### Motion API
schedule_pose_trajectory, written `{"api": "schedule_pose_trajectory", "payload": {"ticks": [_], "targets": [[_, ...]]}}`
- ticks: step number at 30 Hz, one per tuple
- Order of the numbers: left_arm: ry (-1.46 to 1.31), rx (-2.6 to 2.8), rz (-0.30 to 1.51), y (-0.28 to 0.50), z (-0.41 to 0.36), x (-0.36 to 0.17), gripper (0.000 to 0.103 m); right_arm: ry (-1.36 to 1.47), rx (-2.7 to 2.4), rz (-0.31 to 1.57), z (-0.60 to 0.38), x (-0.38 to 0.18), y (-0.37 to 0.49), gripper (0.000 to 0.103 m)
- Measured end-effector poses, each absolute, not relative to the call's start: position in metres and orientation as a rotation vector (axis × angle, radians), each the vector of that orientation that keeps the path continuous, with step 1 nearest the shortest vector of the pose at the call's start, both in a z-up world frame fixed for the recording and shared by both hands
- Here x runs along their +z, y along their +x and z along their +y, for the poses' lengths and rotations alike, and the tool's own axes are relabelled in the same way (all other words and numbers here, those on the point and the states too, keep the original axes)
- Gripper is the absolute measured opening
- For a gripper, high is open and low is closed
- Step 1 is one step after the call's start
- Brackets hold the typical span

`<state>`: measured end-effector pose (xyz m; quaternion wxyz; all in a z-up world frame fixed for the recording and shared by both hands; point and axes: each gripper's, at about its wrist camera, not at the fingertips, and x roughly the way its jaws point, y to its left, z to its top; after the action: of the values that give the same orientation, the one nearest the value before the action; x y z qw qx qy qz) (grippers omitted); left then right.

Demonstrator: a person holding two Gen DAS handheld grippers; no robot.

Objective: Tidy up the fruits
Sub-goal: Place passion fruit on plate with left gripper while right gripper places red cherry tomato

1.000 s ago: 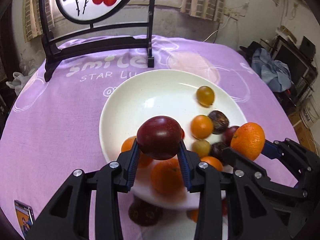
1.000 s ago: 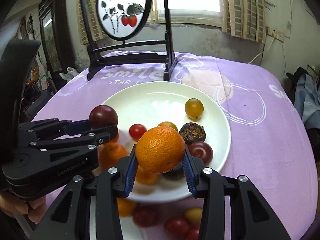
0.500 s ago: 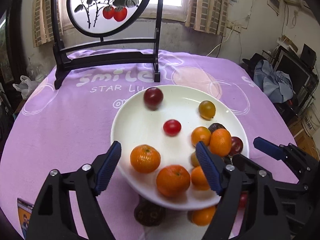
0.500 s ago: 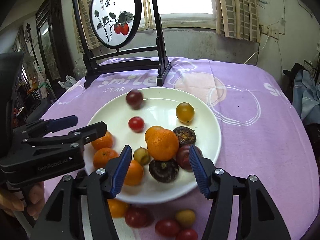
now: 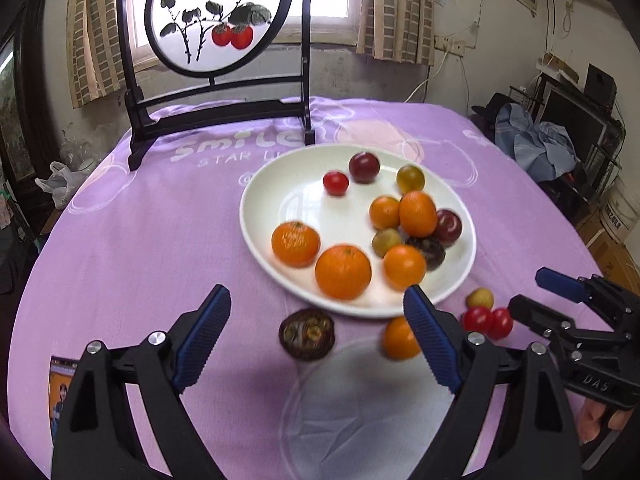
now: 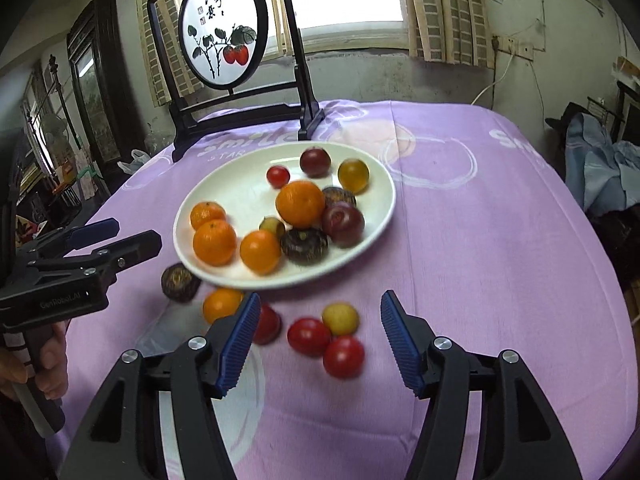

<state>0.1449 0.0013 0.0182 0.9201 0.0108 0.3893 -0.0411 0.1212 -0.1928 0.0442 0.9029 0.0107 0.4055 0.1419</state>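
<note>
Left gripper (image 5: 316,336) wide open, holding nothing, low over the purple cloth (image 5: 140,240) short of the plate. Just ahead of it, off the plate: a dark wrinkled fruit (image 5: 306,334) and a small orange (image 5: 400,338), both close to the plate's near edge. Farther back, a white plate (image 5: 280,196) already loaded: three oranges along its near side, two more stacked right of centre, two purple plums, a red tomato, yellowish tomatoes and dark wrinkled fruits. Right of the loose orange, on the cloth: a dark red fruit (image 6: 267,324) partly hidden behind a fingertip, two red tomatoes (image 6: 325,346) touching, and a yellow one (image 6: 341,319) against them. Right gripper (image 6: 320,340) likewise spread open and empty, hovering above that cluster. Judged well over halfway: about a dozen fruits plated, roughly six left on the cloth.
</note>
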Motion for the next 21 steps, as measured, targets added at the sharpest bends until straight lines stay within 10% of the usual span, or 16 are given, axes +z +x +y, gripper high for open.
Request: {"api": "schedule_pose_trajectory", "payload": {"ticks": [16,21], "targets": [[0.049,-0.051,0.952,0.158,0.01,-0.042,0.086,0.016,0.327,0.84,-0.198,0.04,0.111,0.064],[0.037,-0.06,0.994,0.179,0.008,-0.052,0.071,-0.007,0.323,0.845,-0.199,0.039,0.111,0.064]]}}
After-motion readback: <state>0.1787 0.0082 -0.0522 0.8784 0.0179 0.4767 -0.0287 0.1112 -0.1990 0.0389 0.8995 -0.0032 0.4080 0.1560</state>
